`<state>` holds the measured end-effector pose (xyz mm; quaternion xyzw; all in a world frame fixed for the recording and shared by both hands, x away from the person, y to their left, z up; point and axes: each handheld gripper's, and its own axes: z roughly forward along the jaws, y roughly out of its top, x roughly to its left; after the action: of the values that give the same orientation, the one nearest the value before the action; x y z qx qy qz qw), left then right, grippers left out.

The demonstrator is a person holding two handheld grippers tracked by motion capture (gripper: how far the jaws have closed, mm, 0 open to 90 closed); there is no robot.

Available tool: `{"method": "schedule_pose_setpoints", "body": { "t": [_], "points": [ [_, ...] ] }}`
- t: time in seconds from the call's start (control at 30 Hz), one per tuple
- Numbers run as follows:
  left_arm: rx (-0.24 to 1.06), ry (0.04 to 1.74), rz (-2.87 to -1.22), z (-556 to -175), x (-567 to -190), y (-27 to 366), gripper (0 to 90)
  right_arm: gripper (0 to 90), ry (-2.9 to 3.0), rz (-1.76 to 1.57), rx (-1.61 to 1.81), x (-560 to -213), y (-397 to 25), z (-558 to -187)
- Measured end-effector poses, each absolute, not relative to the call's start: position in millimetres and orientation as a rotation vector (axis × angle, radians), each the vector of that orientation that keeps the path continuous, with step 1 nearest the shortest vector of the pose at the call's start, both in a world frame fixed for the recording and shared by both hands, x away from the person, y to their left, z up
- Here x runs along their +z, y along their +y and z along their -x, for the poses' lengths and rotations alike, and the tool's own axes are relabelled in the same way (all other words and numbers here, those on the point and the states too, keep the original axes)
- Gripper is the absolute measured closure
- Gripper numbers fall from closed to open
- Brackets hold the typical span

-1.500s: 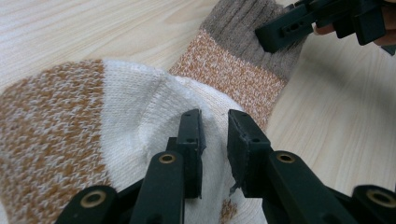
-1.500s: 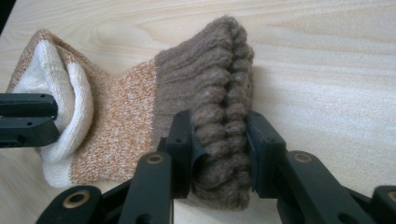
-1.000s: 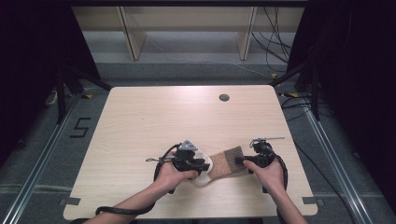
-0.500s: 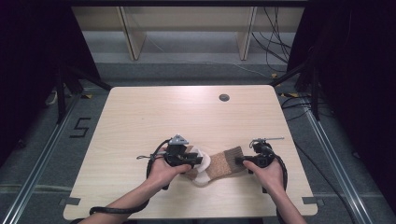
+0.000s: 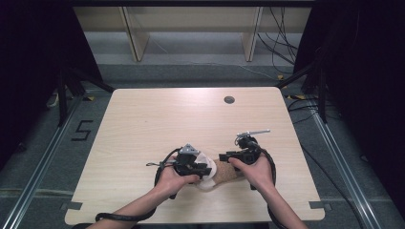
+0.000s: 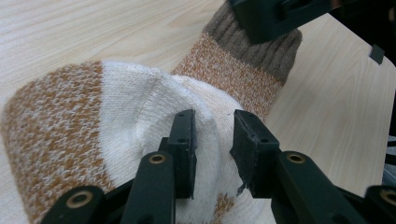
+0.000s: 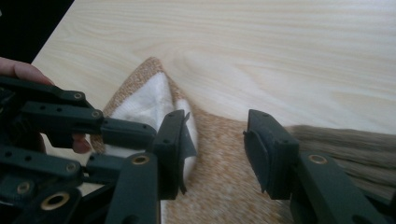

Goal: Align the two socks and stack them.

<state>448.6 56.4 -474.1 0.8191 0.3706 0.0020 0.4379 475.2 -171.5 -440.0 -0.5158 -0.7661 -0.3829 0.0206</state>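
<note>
Lying near the front edge of the pale wooden table (image 5: 143, 124), a little right of its middle, is a sock (image 5: 220, 174) knitted in white, orange fleck and a brown ribbed cuff, and both grippers are down on it. From the high view the left gripper (image 5: 206, 171) sits over the white heel end and the right gripper (image 5: 224, 157) over the cuff end, the two almost nose to nose with very little gap between them. In the left gripper view the jaws stand a little apart with a fold of the white heel (image 6: 187, 100) bulging up between them; the pads touch the knit on either side, but I cannot tell whether they are truly pinching it. The brown cuff (image 6: 261, 49) lies beyond, under the dark body of the other tool. In the right gripper view the jaws are spread wide over the orange part of the sock (image 7: 219, 154), not closed on anything, with the left gripper (image 7: 70, 126) close at its side and bare tabletop stretching away past the sock. Most of the table behind and to the left of the hands is free, with a small round grommet (image 5: 229, 99) near the far edge; the front edge is close under the person's forearms.
</note>
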Motion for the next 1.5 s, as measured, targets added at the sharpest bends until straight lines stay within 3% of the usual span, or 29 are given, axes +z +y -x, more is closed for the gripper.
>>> {"method": "schedule_pose_setpoints", "body": {
  "t": [0.37, 0.8, 1.03, 1.5],
  "points": [
    [0.007, 0.905, -2.046, -447, -474, 55, 65.3, 55.9, -2.365, 1.490, -1.132, -456, -151, -483],
    [0.033, 0.907, -2.057, -445, -474, 53, 61.7, 65.3, -2.403, 1.443, -1.103, -463, -145, -483],
    [0.036, 0.915, -2.053, -445, -474, 54, 61.4, 63.1, -2.401, 1.428, -1.104, -465, -142, -485],
    [0.010, 0.878, -2.010, -443, -459, 62, 52.3, 84.3, -2.571, 1.414, -1.031, -466, -130, -480]
  ]
}}
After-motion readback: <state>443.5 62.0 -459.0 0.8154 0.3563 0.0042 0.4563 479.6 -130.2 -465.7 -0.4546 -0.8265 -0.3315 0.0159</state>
